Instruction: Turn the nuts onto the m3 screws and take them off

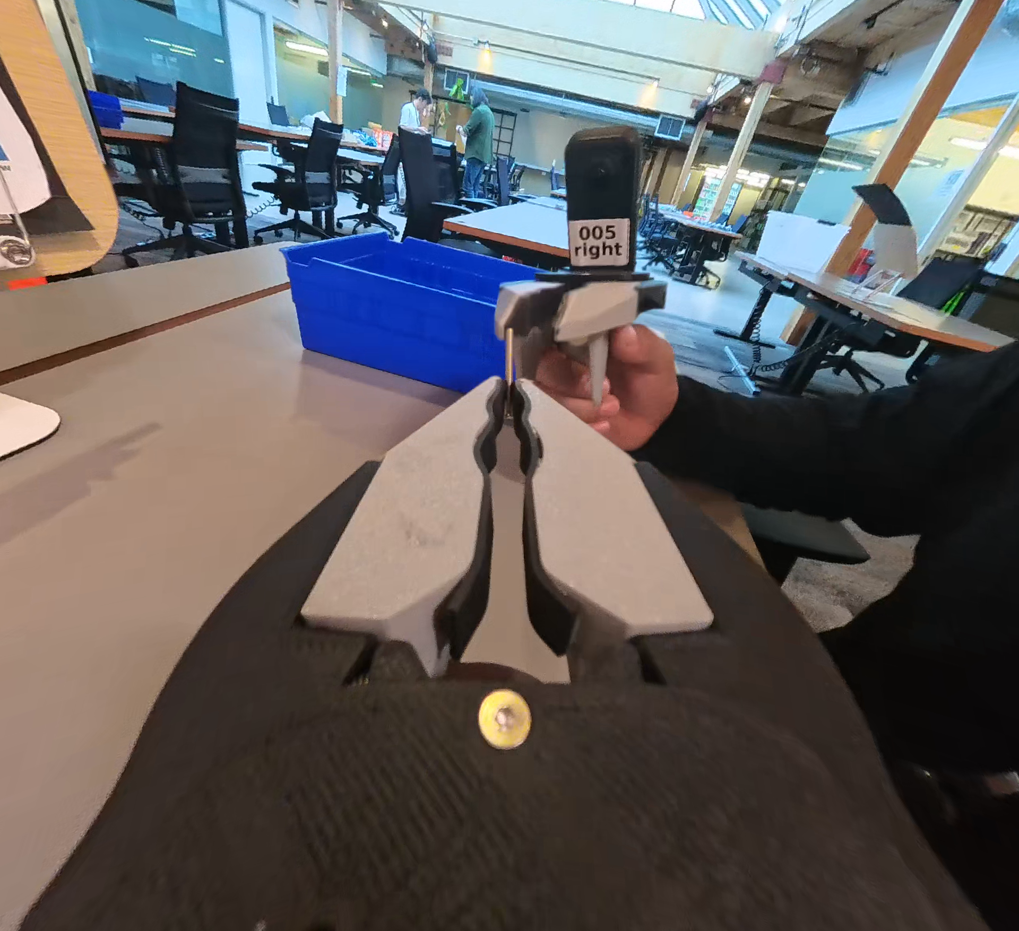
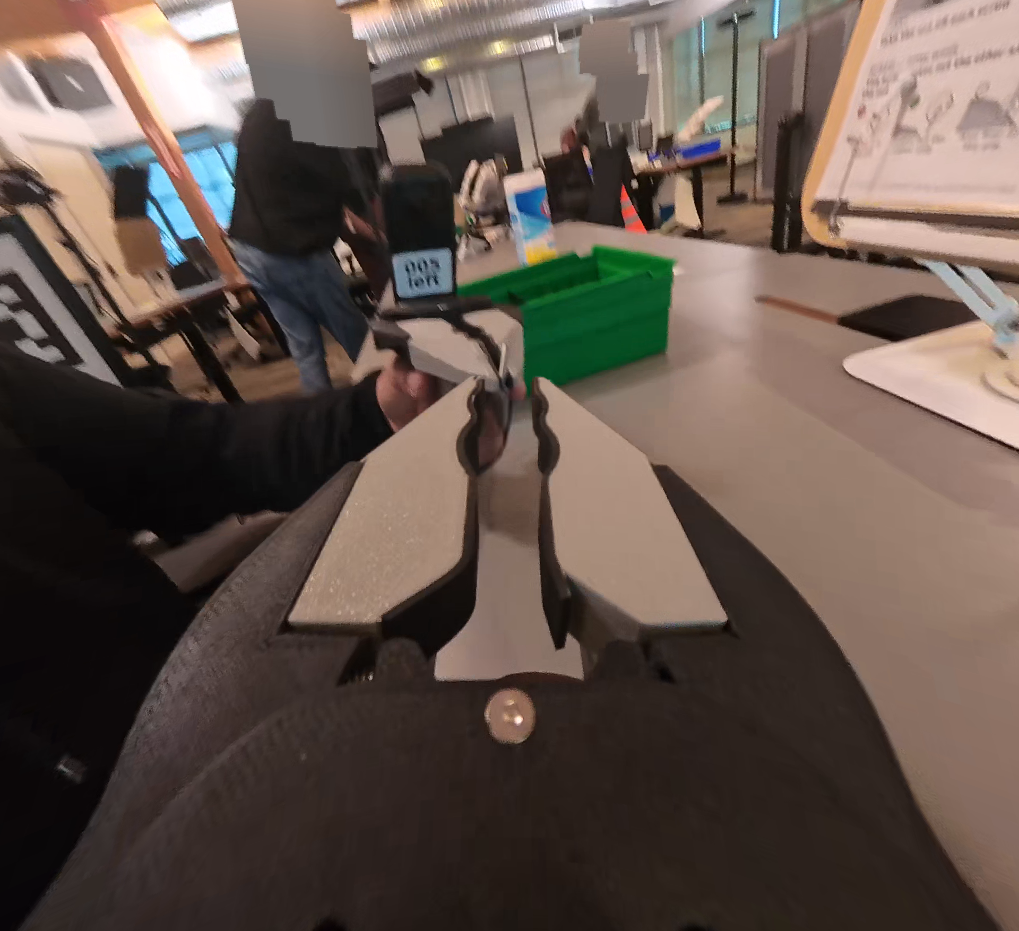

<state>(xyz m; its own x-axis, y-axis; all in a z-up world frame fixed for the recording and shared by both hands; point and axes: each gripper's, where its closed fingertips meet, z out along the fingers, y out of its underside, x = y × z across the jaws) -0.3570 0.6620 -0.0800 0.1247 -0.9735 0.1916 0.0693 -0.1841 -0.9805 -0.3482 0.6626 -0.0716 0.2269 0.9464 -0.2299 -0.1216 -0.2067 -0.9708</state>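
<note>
My left gripper (image 1: 510, 400) is shut on a thin silver M3 screw (image 1: 510, 353) and holds it upright above the grey table (image 1: 193, 463). The screw's top reaches up to my right gripper (image 1: 551, 320), which a hand holds just beyond. In the right wrist view, my right gripper (image 2: 507, 386) has its jaws apart. The screw (image 2: 503, 360) stands at its open tips, held by the left gripper (image 2: 499, 348). A small dark piece sits at the screw's lower end. I cannot tell whether it is a nut.
A blue bin (image 1: 397, 309) stands on the table behind the grippers in the left wrist view. A green bin (image 2: 579, 309) and a paper stand with a white base (image 2: 937, 381) stand at the right. A white carton (image 2: 532, 221), office chairs and people are farther back. The grippers are tip to tip, or close to it.
</note>
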